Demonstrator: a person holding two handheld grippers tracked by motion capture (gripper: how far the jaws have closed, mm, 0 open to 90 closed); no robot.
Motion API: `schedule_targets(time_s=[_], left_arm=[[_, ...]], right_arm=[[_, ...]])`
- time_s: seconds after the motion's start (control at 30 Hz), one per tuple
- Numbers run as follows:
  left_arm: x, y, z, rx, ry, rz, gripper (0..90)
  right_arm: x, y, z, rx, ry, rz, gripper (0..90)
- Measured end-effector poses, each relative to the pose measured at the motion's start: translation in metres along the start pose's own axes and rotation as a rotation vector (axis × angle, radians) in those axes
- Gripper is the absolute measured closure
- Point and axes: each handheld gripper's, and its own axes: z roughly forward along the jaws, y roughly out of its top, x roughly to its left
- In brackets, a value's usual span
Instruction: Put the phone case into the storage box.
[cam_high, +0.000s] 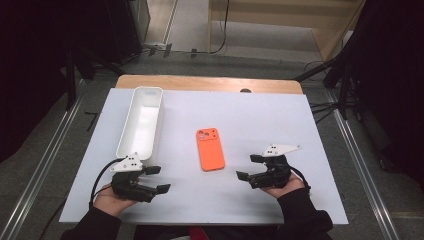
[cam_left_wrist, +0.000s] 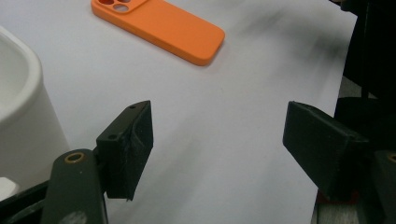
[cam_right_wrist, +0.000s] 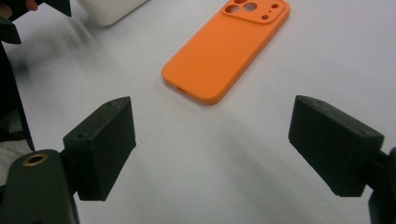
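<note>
An orange phone case (cam_high: 210, 148) lies flat, camera cutout up, in the middle of the white table top (cam_high: 250, 115). A long white bin (cam_high: 141, 121) stands left of it, with nothing inside. My left gripper (cam_high: 156, 179) rests near the front edge, just below the bin, open with nothing between its jaws. My right gripper (cam_high: 248, 167) sits to the right of the case, also open with bare table between its jaws. The case (cam_left_wrist: 159, 27) lies ahead of the left gripper (cam_left_wrist: 219, 149), beside the bin (cam_left_wrist: 21, 116). The case (cam_right_wrist: 227, 46) lies just ahead of the right gripper (cam_right_wrist: 212, 149).
A wooden strip (cam_high: 210, 83) runs along the table's far edge. Metal rails (cam_high: 42, 165) flank the table on the floor, and dark stands and cables lie beyond it. Bare white surface surrounds the case.
</note>
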Motion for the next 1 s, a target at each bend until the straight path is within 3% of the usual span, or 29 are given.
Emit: schedule_targets(time_s=[0.37, 0.5, 1.0], left_arm=[[0.000, 0.000, 0.001, 0.004, 0.000, -0.001, 24.8], [0.000, 0.000, 0.001, 0.010, 0.002, 0.003, 24.8], [-0.001, 0.000, 0.001, 0.013, -0.005, 0.003, 24.8]], right_arm=[[0.001, 0.015, 0.009, 0.001, 0.007, -0.022, 13.5], [0.001, 0.020, 0.014, 0.000, 0.000, 0.008, 13.5], [0.004, 0.047, 0.037, 0.014, 0.012, -0.024, 13.4]])
